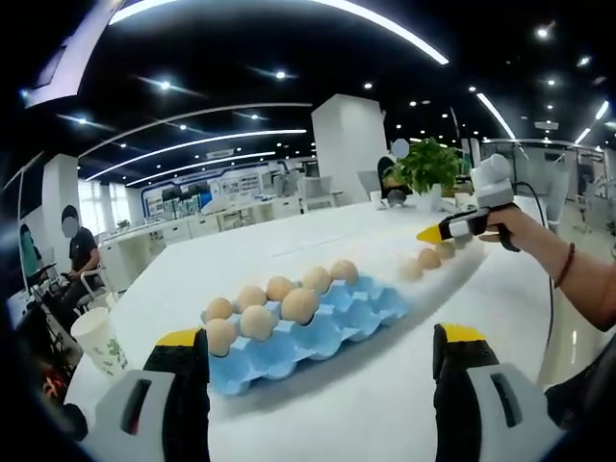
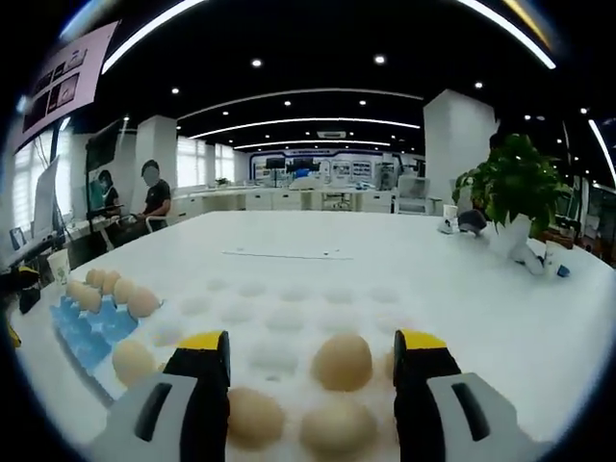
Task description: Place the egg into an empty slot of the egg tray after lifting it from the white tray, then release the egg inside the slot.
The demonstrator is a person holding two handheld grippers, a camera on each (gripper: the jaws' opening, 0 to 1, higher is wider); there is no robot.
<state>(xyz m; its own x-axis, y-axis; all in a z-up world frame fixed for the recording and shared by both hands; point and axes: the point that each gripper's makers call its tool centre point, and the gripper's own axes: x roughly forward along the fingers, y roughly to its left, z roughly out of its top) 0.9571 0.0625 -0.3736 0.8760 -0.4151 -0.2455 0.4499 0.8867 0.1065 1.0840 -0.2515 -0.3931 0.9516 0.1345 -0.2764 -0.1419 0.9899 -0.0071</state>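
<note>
A blue egg tray (image 1: 332, 327) lies on the white table, with several brown eggs (image 1: 299, 305) along its far and left slots and empty slots on the near right. My left gripper (image 1: 320, 337) stands open just before it, holding nothing. Further right, a hand holds my right gripper (image 1: 438, 233) over loose eggs (image 1: 429, 258). In the right gripper view, the white dimpled tray (image 2: 289, 298) carries several eggs. My right gripper (image 2: 313, 342) is open low over it, with one egg (image 2: 342, 361) lying between its jaws and apart from both. The blue tray (image 2: 91, 332) sits to the left.
A patterned paper cup (image 1: 99, 339) stands left of the blue tray. A potted plant (image 2: 510, 192) and small items sit at the table's far right. People are seated at desks (image 2: 149, 197) beyond the table's left side. A person's forearm (image 1: 568, 274) crosses the right.
</note>
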